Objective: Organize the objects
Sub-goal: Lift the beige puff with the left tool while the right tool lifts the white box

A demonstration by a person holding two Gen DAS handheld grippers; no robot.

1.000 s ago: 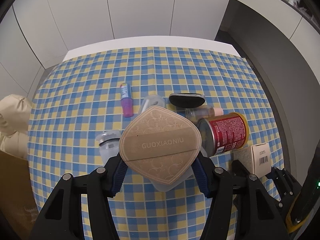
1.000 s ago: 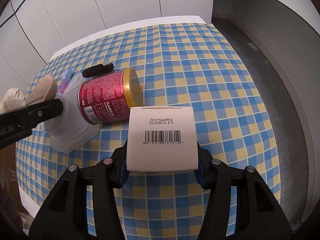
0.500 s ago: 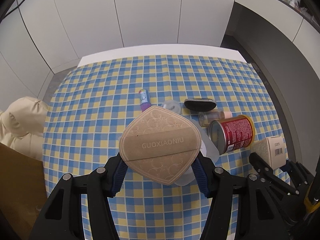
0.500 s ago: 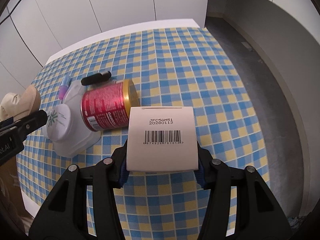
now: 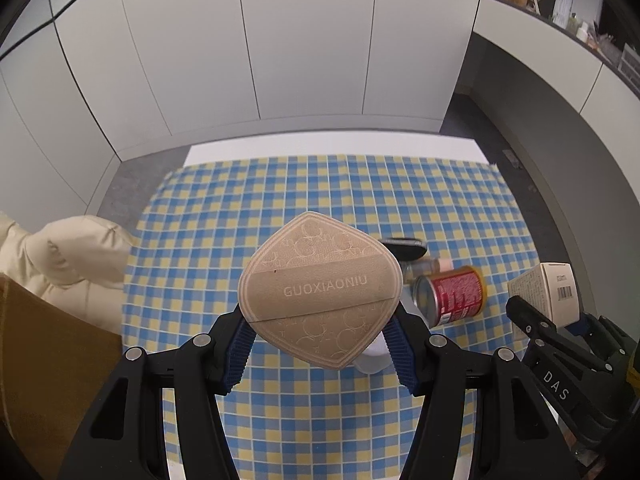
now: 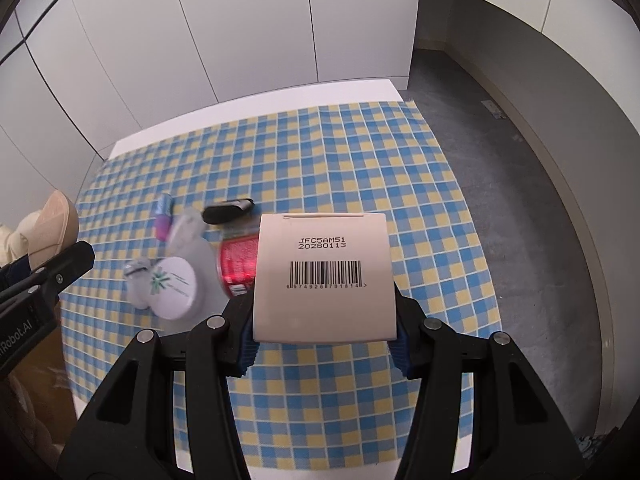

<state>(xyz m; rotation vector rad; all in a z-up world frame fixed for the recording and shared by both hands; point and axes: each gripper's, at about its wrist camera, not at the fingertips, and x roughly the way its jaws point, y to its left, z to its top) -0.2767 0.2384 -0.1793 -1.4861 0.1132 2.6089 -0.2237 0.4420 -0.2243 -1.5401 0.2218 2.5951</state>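
Left tool [image 5: 320, 336]: closed on a tan powder puff [image 5: 320, 292] printed GUOXIAONIU, blue pads pressing its two side edges, held clear above the tabletop [image 5: 320, 184]
Right tool [image 6: 324, 340]: closed on a white box [image 6: 324, 276] with a barcode and date code facing the camera, pads on its left and right sides, lifted off the tabletop
Tabletop: white, covered by a blue and yellow checked cloth [image 6: 360, 160]
Red can [image 5: 450, 294]: lying on its side on the cloth, right of the puff in the left view
Black case [image 6: 228, 211]: lying just beyond the can
White round lid [image 6: 173, 282]: on a clear plastic container, left of the can
Purple-capped tube [image 6: 163, 216]: lying far left of the group
Cream cushion [image 5: 68, 256]: off the tabletop's left edge
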